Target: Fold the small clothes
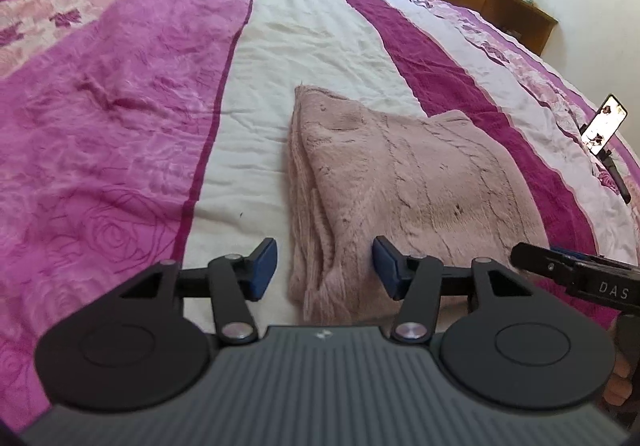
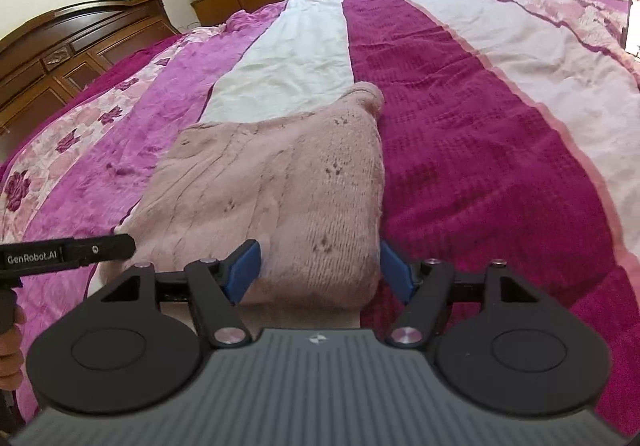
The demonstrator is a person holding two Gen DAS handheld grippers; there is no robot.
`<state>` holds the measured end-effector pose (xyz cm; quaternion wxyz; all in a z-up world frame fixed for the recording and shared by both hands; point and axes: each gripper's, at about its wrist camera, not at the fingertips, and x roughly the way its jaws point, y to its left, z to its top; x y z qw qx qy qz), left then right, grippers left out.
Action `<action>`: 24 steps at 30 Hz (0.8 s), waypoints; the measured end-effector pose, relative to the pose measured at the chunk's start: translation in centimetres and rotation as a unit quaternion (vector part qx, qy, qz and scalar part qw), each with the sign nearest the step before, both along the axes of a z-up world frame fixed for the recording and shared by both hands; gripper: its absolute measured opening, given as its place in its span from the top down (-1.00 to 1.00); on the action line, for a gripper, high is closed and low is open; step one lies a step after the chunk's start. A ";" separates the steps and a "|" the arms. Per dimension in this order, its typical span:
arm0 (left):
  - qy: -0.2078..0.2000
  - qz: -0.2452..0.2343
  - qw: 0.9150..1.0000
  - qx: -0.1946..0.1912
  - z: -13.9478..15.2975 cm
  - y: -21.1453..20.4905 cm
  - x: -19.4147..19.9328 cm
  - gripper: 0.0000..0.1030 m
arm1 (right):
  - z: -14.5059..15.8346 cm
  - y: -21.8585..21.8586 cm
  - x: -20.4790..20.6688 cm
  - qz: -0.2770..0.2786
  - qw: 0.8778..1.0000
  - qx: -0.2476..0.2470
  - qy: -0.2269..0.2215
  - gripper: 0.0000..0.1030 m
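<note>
Both grippers are hovering w/ fingers spread apart: left gripper (image 1: 324,266) straddling the near-left corner of a folded pink sweater (image 1: 408,181), right gripper (image 2: 318,270) at its near-right corner. Sweater's lying by the bedspread's (image 1: 120,117) near edge.

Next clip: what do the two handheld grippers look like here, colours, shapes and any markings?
Both match: the left gripper and right gripper have a grey ribbed body, two round black discs, black linkage arms with silver pivot pins, and blue-padded jaws. Seen from the side, the left one reads "GenRobot.AI", the right one "DAS". No sleeves or cables show.
</note>
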<state>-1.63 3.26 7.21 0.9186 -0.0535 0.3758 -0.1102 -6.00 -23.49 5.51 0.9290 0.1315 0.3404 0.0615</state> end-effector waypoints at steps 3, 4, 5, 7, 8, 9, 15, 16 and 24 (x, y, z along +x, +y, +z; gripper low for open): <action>0.004 0.009 1.000 0.008 0.0 -0.3 -1.3 -0.09 | 0.2 0.4 -1.4 0.005 1.000 -0.014 -0.007 -0.60; 0.008 0.011 1.000 0.011 -0.2 -0.4 -1.7 -0.09 | 0.2 0.5 -1.9 0.007 1.000 -0.018 -0.009 -0.62; 0.012 0.014 1.000 0.013 -0.4 -0.5 -2.1 -0.12 | 0.2 0.7 -2.3 0.009 1.000 -0.024 -0.010 -0.64; 0.024 0.020 0.999 0.021 -0.9 -0.8 -2.7 -0.21 | -0.1 1.1 -2.8 0.010 0.999 -0.038 -0.007 -0.69; 0.027 0.021 0.999 0.025 -1.3 -0.9 -3.0 -0.21 | -0.2 1.3 -3.0 0.009 0.999 -0.045 -0.005 -0.73; 0.030 0.021 0.999 0.030 -1.5 -1.1 -3.2 -0.21 | -0.5 1.4 -3.2 0.008 0.999 -0.051 -0.005 -0.76; 0.060 0.029 0.996 0.052 -3.6 -2.3 -3.3 -0.21 | -2.4 1.7 -3.2 0.001 0.997 -0.075 0.014 -0.78; 0.061 0.030 0.996 0.056 -3.8 -2.6 -3.3 -0.21 | -2.7 1.6 -3.1 0.001 0.997 -0.072 0.019 -0.79; 0.063 0.039 0.993 0.094 -4.6 -4.1 -2.9 -0.24 | -4.4 1.1 -2.1 -0.006 0.997 -0.061 0.046 -0.82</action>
